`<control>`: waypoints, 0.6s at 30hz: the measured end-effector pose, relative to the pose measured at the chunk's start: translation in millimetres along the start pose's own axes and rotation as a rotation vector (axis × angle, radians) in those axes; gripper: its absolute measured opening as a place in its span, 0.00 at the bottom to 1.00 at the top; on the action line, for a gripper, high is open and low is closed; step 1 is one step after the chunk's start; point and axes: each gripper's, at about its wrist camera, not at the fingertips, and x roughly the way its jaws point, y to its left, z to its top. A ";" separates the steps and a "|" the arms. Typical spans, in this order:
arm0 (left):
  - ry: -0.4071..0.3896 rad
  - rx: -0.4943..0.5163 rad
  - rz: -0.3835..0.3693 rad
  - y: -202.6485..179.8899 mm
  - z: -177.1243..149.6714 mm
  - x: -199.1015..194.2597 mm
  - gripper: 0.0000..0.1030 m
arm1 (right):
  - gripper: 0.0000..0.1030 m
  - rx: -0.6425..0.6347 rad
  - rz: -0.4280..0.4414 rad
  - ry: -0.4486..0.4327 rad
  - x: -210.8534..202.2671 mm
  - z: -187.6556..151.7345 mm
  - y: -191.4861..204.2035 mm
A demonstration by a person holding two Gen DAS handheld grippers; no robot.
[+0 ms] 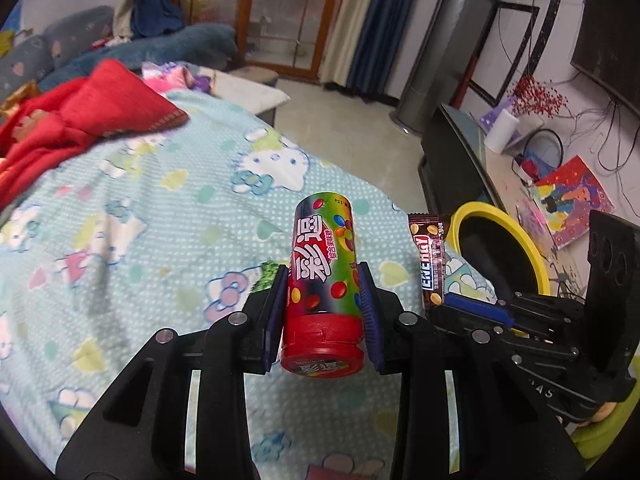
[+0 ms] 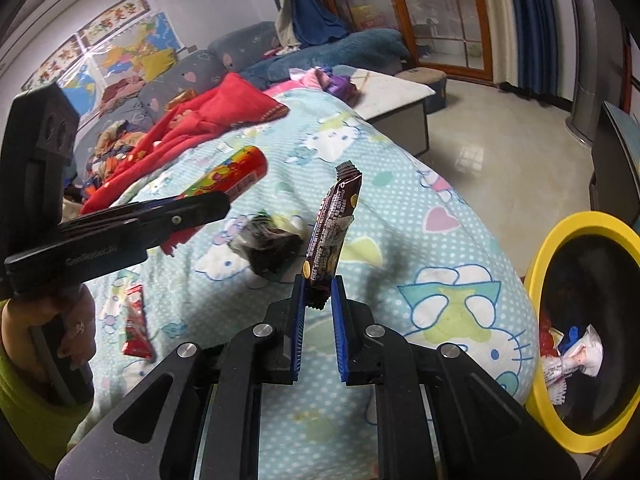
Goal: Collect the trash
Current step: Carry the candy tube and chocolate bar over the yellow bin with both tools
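Red-capped candy tube [image 1: 322,280] clamped in left tool [image 1: 323,280], one brown wrapper [image 2: 330,236] in right tool [image 2: 319,292].

Your bin [image 1: 516,232] is half hidden behind the right gripper [image 1: 476,308]. The bar's [image 1: 431,264] lower end is covered too. Bin contents [image 2: 576,356] are too jumbled to identify.

Both wrist views look steeply down, close over the bed [image 1: 140,208], sharing it and the yellow-rimmed bin [image 2: 538,264] beside it.
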 end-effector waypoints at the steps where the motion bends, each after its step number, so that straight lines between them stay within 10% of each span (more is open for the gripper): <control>1: -0.013 -0.007 0.003 1.7 -1.0 -5.5 0.26 | 0.12 -0.004 0.001 -0.003 -1.4 0.5 2.2; 18: -0.129 -0.022 -0.016 -25.9 -2.8 -46.7 0.26 | 0.12 -0.040 -0.045 -0.119 -60.5 3.0 1.2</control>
